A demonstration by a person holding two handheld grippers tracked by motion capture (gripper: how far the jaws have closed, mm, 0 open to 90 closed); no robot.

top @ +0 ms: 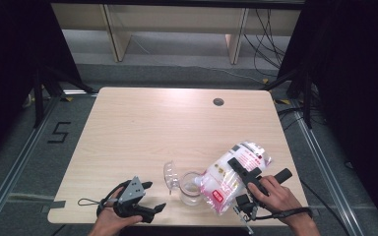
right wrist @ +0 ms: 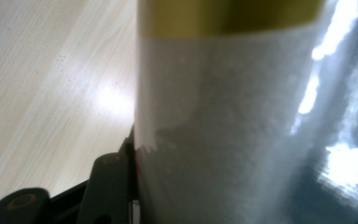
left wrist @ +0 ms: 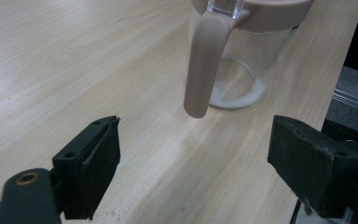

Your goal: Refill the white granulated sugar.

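Observation:
A clear glass jar (top: 191,191) with a beige rim and handle (left wrist: 204,65) stands near the table's front edge, with a thin layer of white granules on its bottom (left wrist: 235,95). Its clear lid (top: 170,174) is flipped open to the left. A plastic bag of white granules (top: 231,177) with red print is tilted, its low end at the jar's mouth. My right gripper (top: 236,167) is shut on the bag, which presses against the one finger (right wrist: 107,186) in sight. My left gripper (top: 155,195) (left wrist: 193,163) stands open just left of the jar, with nothing between its jaws.
The wooden table (top: 142,128) has a round cable hole (top: 218,102) at the back right. The jar stands close to the front edge (top: 177,220). Dark floor and metal rails lie beyond both sides.

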